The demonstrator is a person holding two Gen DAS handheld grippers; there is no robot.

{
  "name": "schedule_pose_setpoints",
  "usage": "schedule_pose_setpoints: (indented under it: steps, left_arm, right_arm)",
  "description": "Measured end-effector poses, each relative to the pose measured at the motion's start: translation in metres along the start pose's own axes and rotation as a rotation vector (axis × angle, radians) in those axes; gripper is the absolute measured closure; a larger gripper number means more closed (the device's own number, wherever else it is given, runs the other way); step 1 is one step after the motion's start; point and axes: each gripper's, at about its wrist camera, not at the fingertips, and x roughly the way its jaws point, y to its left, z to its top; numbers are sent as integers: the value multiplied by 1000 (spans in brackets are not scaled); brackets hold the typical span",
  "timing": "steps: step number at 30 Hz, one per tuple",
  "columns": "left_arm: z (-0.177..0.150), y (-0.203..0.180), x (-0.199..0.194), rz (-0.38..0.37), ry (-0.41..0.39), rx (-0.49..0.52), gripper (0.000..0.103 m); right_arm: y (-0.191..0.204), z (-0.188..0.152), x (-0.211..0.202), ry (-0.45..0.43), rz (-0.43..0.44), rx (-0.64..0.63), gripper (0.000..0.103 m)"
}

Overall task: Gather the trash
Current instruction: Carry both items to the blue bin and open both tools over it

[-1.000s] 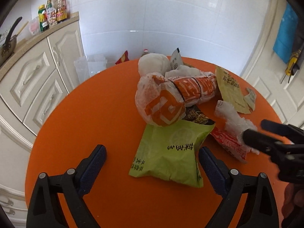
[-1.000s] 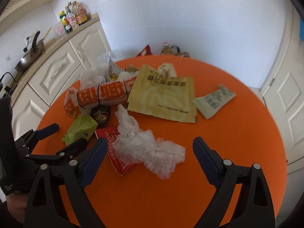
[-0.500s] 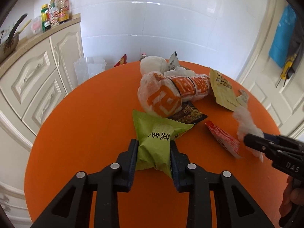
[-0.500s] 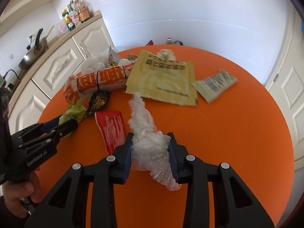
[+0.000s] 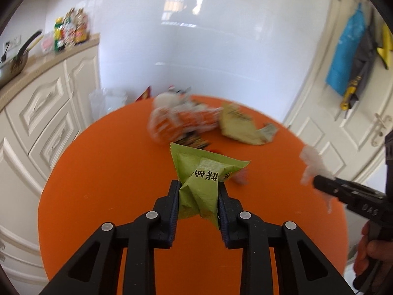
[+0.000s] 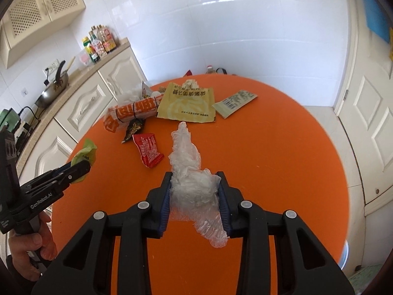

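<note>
Both tongs pinch trash above the orange table (image 6: 282,147): left gripper (image 5: 197,200), jaws closing, squeezes the green packet (image 5: 201,184), and right gripper (image 6: 194,194) clamps the clear plastic wad (image 6: 189,179), whose loose tail could slip free or drag the red wrapper (image 6: 147,150) just left of it. No bin shows anywhere, and the left view blurs the far pile, orange-printed bag (image 6: 132,113) included.
</note>
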Motion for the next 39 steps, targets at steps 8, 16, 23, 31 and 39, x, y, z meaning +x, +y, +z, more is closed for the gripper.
schedule_pose_setpoints:
  steps: [8, 16, 23, 31, 39]
  left_arm:
    - [23, -57, -25, -103, -85, 95, 79]
    - [-24, -125, -94, -243, -130, 225, 79]
    - [-73, -223, -106, -391, -96, 357, 79]
    - [-65, -313, -41, -535, 90, 472, 79]
    - [-91, -401, 55, -579, 360, 571, 78]
  right_arm:
    - [-29, -5, -62, -113, -34, 39, 69]
    - [-90, -16, -145, -260, -128, 138, 69]
    - [-170, -46, -208, -328, -282, 281, 69]
    - [-278, -116, -236, -277, -436, 502, 69]
    - [-366, -197, -194, -119, -441, 722, 69]
